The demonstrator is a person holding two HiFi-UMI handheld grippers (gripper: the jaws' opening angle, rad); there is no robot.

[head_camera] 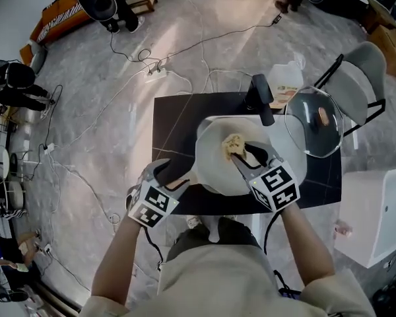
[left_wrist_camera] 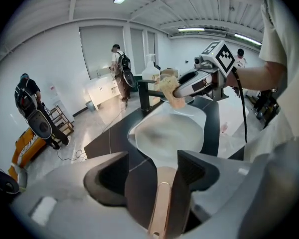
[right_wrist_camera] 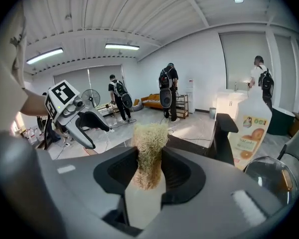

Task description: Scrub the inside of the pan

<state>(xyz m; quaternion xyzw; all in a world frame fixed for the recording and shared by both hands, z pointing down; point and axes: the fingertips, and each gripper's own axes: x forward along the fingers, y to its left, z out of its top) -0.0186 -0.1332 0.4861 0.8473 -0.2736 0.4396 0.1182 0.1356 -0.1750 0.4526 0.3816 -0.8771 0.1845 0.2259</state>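
Worktop (head_camera: 178,131) is a dark, glossy slab in a big open room, with grey marbled floor (head_camera: 105,78) all round it and cables (head_camera: 129,88) snaking across the tiles. White walls, strip lights overhead, and a few people (right_wrist_camera: 167,91) with backpacks standing well back from you.

The pan (head_camera: 214,170) sits about mid-worktop, pale inside, with its copper-coloured handle (head_camera: 182,184) pointing back at you. Your left tool (head_camera: 171,177) is down at that handle with its jaws spread wide. The handle runs between them, but the pads aren't pressing on it. Your right tool (head_camera: 245,157) is clamped on a straw-coloured scrubber (head_camera: 233,144), which is over the far part of the pan's inside. Can't tell if it's actually touching the surface.

Just past the pan's far rim there's a black post (head_camera: 261,98) sticking up, pretty close to the right tool. A glass lid (head_camera: 313,123) sits at the right side of the worktop, just beside the pan. A bottle (head_camera: 285,81) with an orange label stands near the back edge, beside the post. Off the worktop to the right you've got a grey chair (head_camera: 360,81) and, nearer you, a white cabinet (head_camera: 376,210).
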